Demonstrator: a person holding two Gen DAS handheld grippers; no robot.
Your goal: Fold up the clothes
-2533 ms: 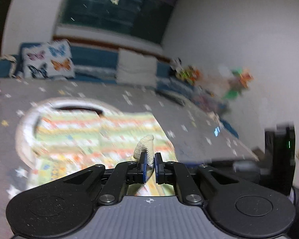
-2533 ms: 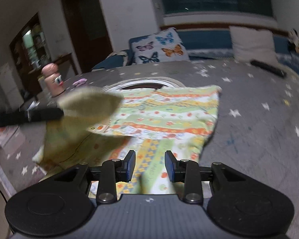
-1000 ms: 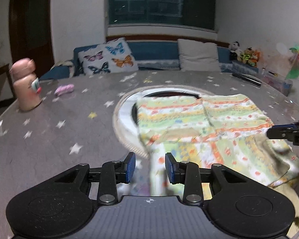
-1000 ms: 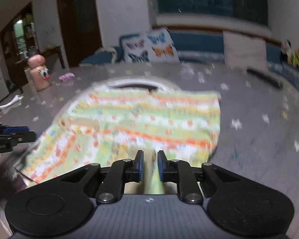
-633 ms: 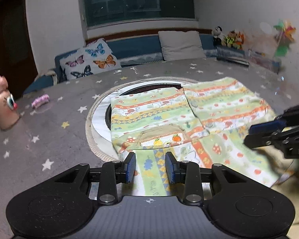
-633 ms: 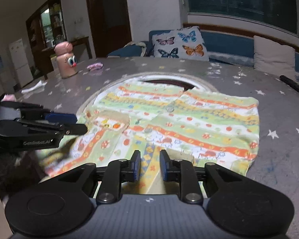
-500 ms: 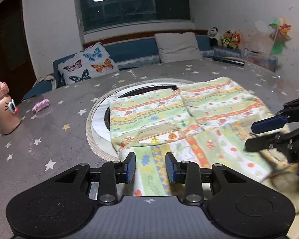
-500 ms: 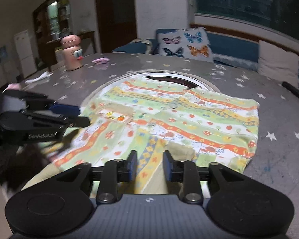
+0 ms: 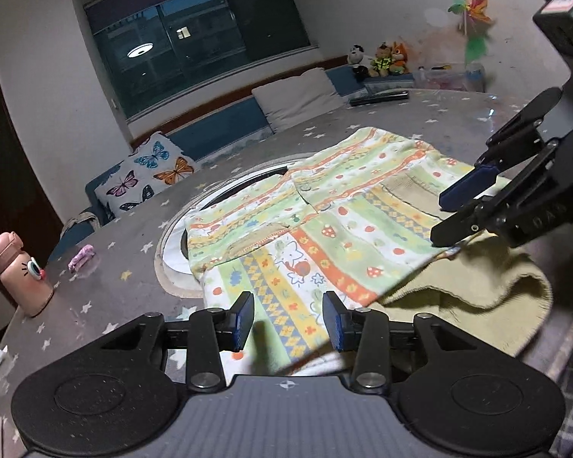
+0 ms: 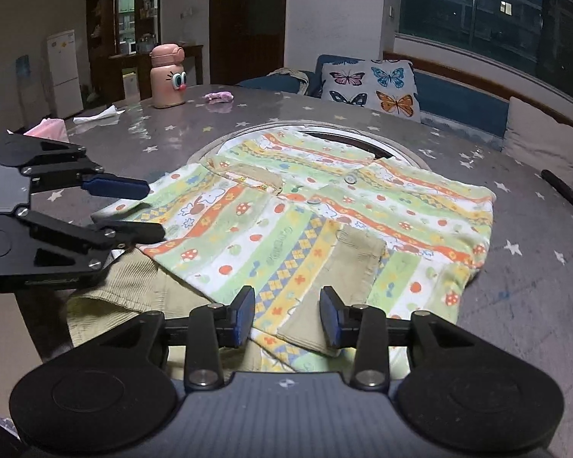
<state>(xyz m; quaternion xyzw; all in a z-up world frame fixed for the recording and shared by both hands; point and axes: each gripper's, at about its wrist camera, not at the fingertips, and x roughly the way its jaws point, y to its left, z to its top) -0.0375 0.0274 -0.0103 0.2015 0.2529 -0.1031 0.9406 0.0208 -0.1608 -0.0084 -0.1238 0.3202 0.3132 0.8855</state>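
**Shirt flat on the starred table, both tongs over its near edge**

On the grey star-printed table [image 10: 534,229], the striped shirt [image 10: 324,213] lies spread over a round white ring [image 9: 172,263], its near hem hanging off the table edge toward the cameras. The left gripper [image 9: 288,320] hovers above the hem at 6 o'clock of the shirt; its jaws are opening, cloth beneath them but nothing pinched. The right gripper [image 10: 286,316] stands part open over the near edge, a beige cuff [image 10: 347,267] lying under the gap, the pads not pressing it.

In the left view the right gripper [image 9: 450,213] enters from 3 o'clock, its fingers apart above the shirt's right side and the beige ribbed lining that droops off the table. In the right view the left gripper [image 10: 152,210] comes in from 9 o'clock, jaws apart at the shirt's left edge.

Only the left view shows the soft toys [image 9: 382,57] and pinwheel [image 9: 473,19] at 1 o'clock, and a remote [image 9: 378,97] on the far table. Only the right view shows the fridge [image 10: 63,72] and cabinet at 10 o'clock, and tissues [image 10: 95,114] on the table. Both show the pink bottle [image 10: 168,76], a small pink wrapper [image 10: 219,96] and the butterfly cushion [image 10: 374,86].

Embossed letters on each gripper's arm are too blurred to read.
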